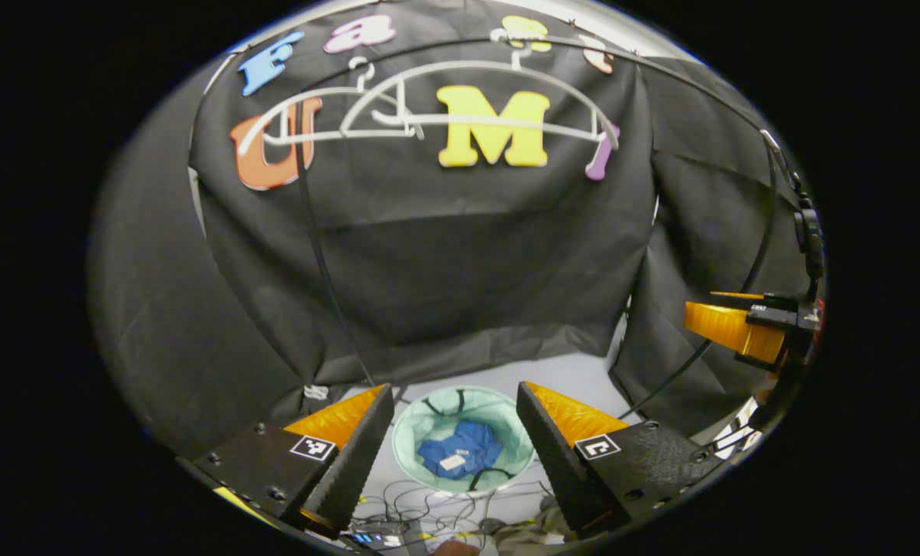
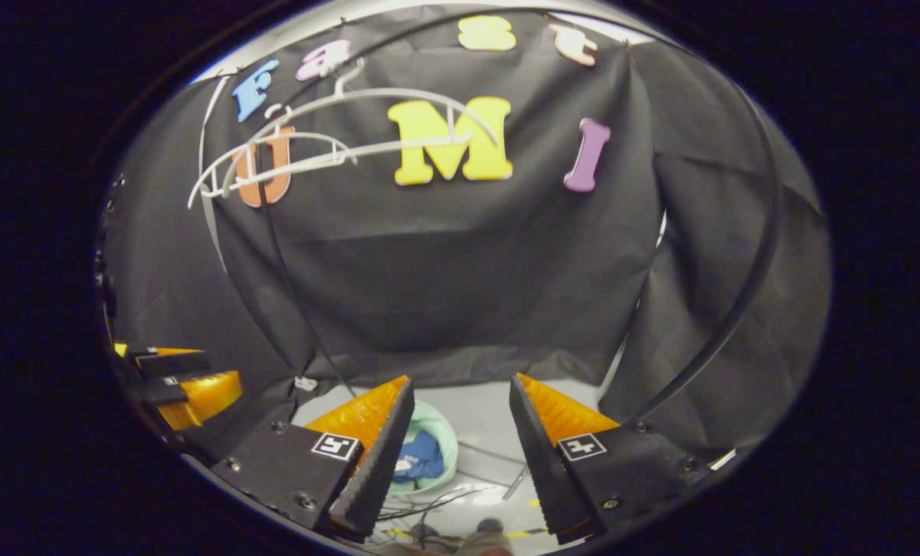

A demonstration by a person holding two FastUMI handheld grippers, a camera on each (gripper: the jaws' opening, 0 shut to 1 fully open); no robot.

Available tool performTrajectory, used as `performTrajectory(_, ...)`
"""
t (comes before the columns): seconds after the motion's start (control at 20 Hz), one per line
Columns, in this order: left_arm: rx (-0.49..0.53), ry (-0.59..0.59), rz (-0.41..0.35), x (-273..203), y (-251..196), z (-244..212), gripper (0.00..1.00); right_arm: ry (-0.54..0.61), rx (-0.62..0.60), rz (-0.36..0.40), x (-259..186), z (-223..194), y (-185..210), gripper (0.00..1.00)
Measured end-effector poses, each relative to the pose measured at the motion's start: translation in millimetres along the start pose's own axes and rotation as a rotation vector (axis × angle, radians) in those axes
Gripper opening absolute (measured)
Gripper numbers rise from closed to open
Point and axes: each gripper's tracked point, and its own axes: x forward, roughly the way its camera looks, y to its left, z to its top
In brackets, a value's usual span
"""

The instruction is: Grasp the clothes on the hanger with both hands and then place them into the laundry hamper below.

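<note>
A blue garment [image 1: 460,453] lies crumpled inside the pale green laundry hamper [image 1: 412,432] on the floor, seen between my left gripper's fingers. My left gripper [image 1: 454,401] is open and holds nothing, well above the hamper. Two bare white hangers [image 1: 429,120] hang from the black rail high up. My right gripper [image 2: 460,390] is open too, with nothing between its fingers; the hamper [image 2: 443,444] and the blue garment [image 2: 421,463] show low down behind its left finger. The right gripper [image 1: 738,320] appears at the right edge of the left gripper view, and the left gripper [image 2: 182,378] at the left edge of the right gripper view.
A curved black rail [image 1: 769,224] runs overhead and down the right side. Loose cables [image 1: 429,513] lie on the pale floor [image 1: 576,374] in front of the hamper. Black cloth hangs close behind and on both sides.
</note>
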Motion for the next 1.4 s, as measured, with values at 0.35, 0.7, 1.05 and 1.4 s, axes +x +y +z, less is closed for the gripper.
performTrajectory(0.35, -0.001, -0.252, 0.114, -109.2, 12.6, 77.4, 0.97, -0.264, -0.034, -0.029, -79.6, 73.3, -39.2, 0.82)
performTrajectory(0.7, -0.031, -0.422, 0.199, -197.8, -25.9, 101.2, 0.92, -0.486, -0.051, 0.033, -174.3, 118.7, -87.8, 0.85)
performTrajectory(1.05, -0.012, -0.631, 0.223, -306.9, -103.4, 115.6, 1.0, -0.619, 0.015, 0.111, -272.2, 123.6, -155.4, 0.97)
performTrajectory(1.4, 0.015, -0.778, 0.3, -387.1, -131.4, 116.5, 1.0, -0.717, 0.013, 0.153, -331.4, 126.7, -195.5, 0.95)
